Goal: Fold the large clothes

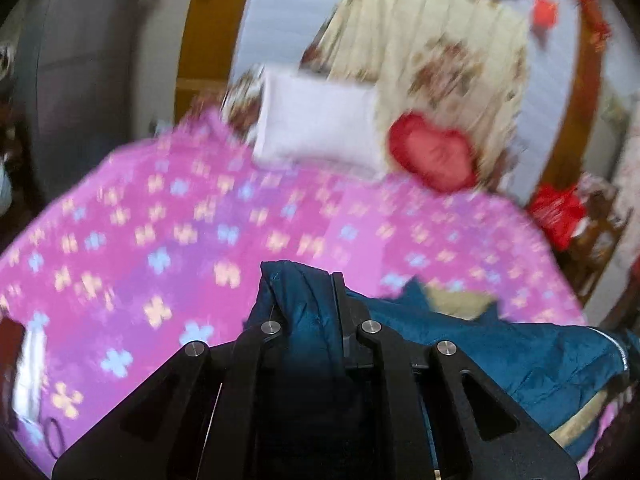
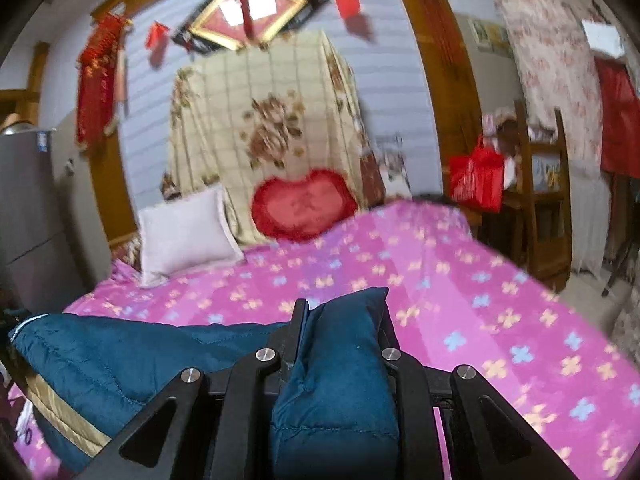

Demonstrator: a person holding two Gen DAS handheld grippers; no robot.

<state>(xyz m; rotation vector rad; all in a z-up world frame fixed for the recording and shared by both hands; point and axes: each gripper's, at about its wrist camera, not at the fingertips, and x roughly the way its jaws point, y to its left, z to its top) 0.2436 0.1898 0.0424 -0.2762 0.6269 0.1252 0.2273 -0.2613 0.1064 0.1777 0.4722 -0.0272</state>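
A dark teal padded jacket [image 1: 520, 360] with a tan lining hangs between my two grippers above a pink flowered bed cover [image 1: 160, 220]. My left gripper [image 1: 308, 292] is shut on one bunched edge of the jacket, which stretches off to the right. In the right wrist view my right gripper [image 2: 340, 312] is shut on another thick fold of the jacket [image 2: 120, 360], which stretches off to the left. The bed cover [image 2: 480, 300] lies below and beyond it.
At the head of the bed lie a white pillow [image 2: 184, 232] and a red heart cushion [image 2: 300, 208] against a floral blanket [image 2: 260, 120]. A wooden chair with a red bag [image 2: 476, 180] stands right of the bed. A grey cabinet [image 2: 28, 220] stands left.
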